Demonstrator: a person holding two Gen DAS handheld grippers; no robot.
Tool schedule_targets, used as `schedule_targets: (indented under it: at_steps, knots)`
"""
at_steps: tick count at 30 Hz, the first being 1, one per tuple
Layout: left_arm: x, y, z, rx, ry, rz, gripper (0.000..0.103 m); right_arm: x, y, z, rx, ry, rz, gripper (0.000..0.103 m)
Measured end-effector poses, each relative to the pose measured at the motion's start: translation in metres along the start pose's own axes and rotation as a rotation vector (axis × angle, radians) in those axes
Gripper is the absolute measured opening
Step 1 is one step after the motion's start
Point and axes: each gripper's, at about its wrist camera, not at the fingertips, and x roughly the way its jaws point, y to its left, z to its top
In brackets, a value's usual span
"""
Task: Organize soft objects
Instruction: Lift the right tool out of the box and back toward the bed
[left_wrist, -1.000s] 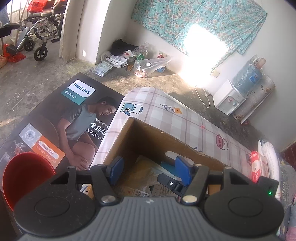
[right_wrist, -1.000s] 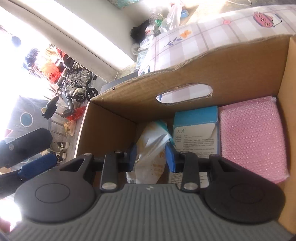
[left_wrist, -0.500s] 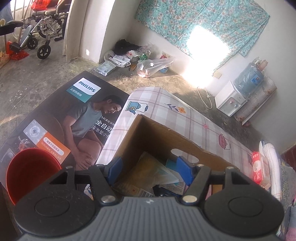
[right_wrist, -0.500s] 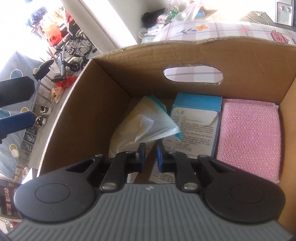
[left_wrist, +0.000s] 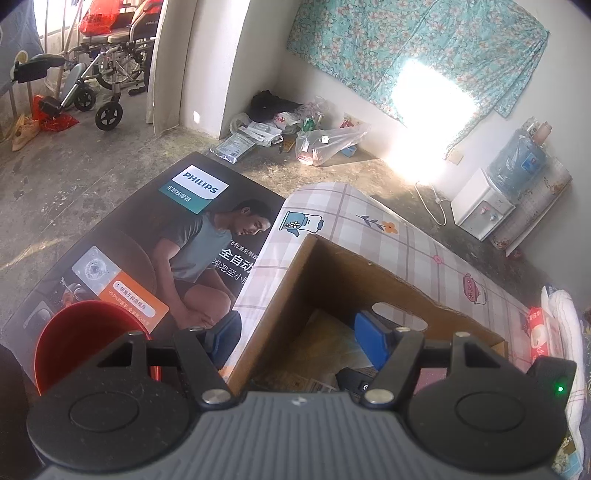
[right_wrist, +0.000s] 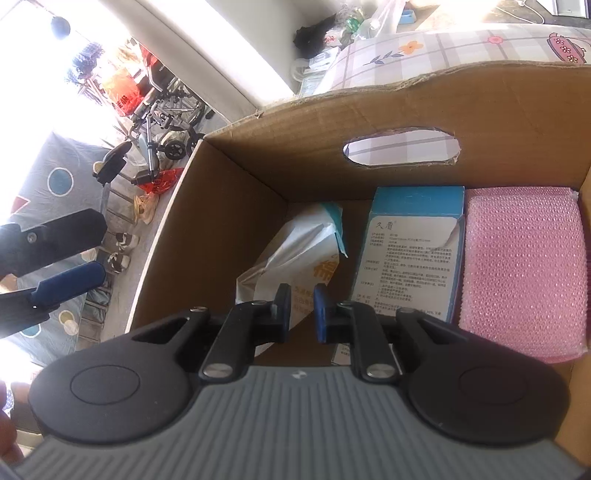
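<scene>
A cardboard box (right_wrist: 424, 107) with a hand hole stands on a checked cloth (left_wrist: 417, 243). Inside lie a crumpled white tissue pack (right_wrist: 295, 254), a blue-and-white carton (right_wrist: 410, 251) and a pink bubble-wrap pad (right_wrist: 524, 269). My right gripper (right_wrist: 302, 311) hovers inside the box over the tissue pack, its jaws nearly closed with a narrow gap and nothing between them. My left gripper (left_wrist: 299, 341) is open and empty, straddling the box's left wall (left_wrist: 280, 295); it also shows at the left edge of the right wrist view (right_wrist: 55, 258).
A red bucket (left_wrist: 85, 339) and a flat Philips carton (left_wrist: 147, 240) lie left of the box. A red tissue pack (left_wrist: 537, 332) and white cloth (left_wrist: 565, 321) lie to the right. Bags, a water dispenser (left_wrist: 484, 210) and a wheelchair (left_wrist: 107, 74) stand along the walls.
My right gripper closed from half open to a narrow gap and drew back over the tissue pack. My left gripper shifted left, from inside the box to straddling its left wall.
</scene>
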Motion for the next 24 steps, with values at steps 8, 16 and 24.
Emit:
schedule_targets:
  at_steps: [8, 16, 24]
  knots:
    - [-0.022, 0.012, -0.005, 0.021, -0.047, 0.062, 0.069, 0.005, 0.011, 0.004, -0.021, 0.002, -0.028, 0.014]
    - [-0.058, 0.019, -0.016, 0.036, -0.079, 0.039, 0.071, 0.027, -0.001, 0.004, 0.073, 0.018, 0.016, 0.014]
    - [-0.103, -0.019, -0.052, 0.173, -0.144, -0.001, 0.089, -0.056, 0.016, -0.007, -0.056, -0.08, 0.12, 0.018]
